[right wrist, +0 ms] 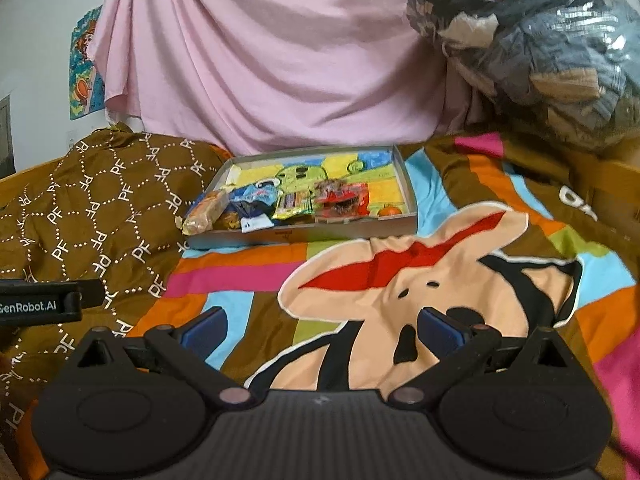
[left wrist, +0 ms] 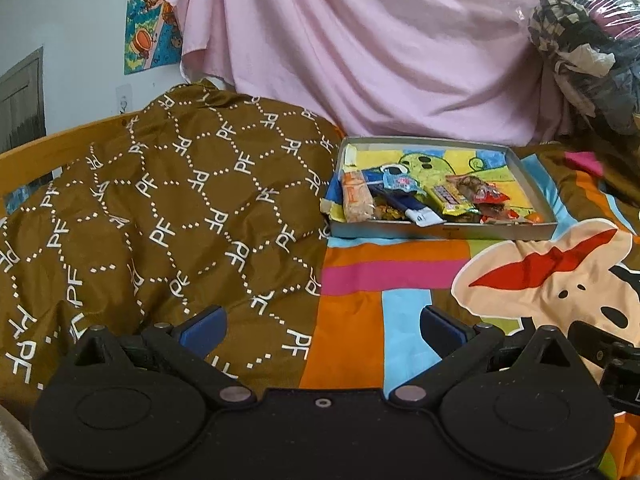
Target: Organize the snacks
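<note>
A shallow grey box tray (left wrist: 440, 233) (right wrist: 304, 236) with a colourful cartoon lining sits on the bed ahead. Several snack packets lie along its near side: an orange-white cracker pack (left wrist: 354, 200) (right wrist: 206, 212), a blue-white pack (left wrist: 400, 192) (right wrist: 252, 200), a yellow candy pack (left wrist: 450, 200) (right wrist: 294, 204), red wrappers (left wrist: 486, 196) (right wrist: 342, 200) and a small orange sweet (right wrist: 389, 211). My left gripper (left wrist: 323, 330) is open and empty, low over the bedspread, short of the tray. My right gripper (right wrist: 322, 330) is open and empty, also short of the tray.
A brown quilt with a "PF" pattern (left wrist: 160, 208) (right wrist: 92, 208) is heaped at the left. A colourful cartoon bedspread (left wrist: 540, 280) (right wrist: 400, 280) covers the bed. Pink cloth (left wrist: 360, 40) hangs behind. A plastic bag of clothes (right wrist: 540, 48) sits at the right.
</note>
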A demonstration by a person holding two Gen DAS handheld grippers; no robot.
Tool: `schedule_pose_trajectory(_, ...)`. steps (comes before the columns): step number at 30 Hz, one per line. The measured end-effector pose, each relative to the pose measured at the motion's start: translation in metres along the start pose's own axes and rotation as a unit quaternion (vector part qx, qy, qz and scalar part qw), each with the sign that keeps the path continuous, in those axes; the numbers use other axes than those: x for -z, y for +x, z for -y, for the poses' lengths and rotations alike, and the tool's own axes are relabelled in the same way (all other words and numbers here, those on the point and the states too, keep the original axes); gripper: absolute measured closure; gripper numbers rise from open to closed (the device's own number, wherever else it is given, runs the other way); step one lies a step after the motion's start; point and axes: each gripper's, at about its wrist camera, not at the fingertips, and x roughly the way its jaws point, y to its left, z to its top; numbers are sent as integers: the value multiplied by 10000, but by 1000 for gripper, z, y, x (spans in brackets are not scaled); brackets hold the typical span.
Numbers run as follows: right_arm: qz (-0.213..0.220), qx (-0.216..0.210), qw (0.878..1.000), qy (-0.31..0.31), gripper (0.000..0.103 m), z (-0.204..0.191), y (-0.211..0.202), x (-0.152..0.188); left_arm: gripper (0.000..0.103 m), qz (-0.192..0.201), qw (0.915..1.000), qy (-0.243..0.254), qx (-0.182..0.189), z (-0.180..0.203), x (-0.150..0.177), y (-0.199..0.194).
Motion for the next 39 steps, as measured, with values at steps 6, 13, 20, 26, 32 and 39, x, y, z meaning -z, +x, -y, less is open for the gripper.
schedule_pose_trajectory(6, -153, 23, 9998, 146, 0, 3, 5, 2, 1, -225, 9997, 15, 42, 1, 2, 6)
schedule_pose_trajectory(13, -169, 40, 9997, 169, 0, 5, 5, 3, 1, -302, 9995, 68, 20, 3, 4, 9)
schedule_pose_trajectory(20, -179, 36, 9997, 152, 0, 5, 5, 3, 1, -326, 9995, 55, 18, 2, 3, 10)
schedule_pose_trajectory(26, -182, 35, 9997, 151, 0, 5, 5, 3, 1, -326, 9995, 55, 16, 3, 3, 10)
schedule_pose_trajectory(32, -182, 37, 9997, 152, 0, 5, 5, 3, 1, -329, 9994, 56, 16, 3, 3, 10)
schedule_pose_trajectory(39, -186, 34, 9997, 149, 0, 5, 5, 3, 1, -333, 9994, 61, 18, 3, 4, 10)
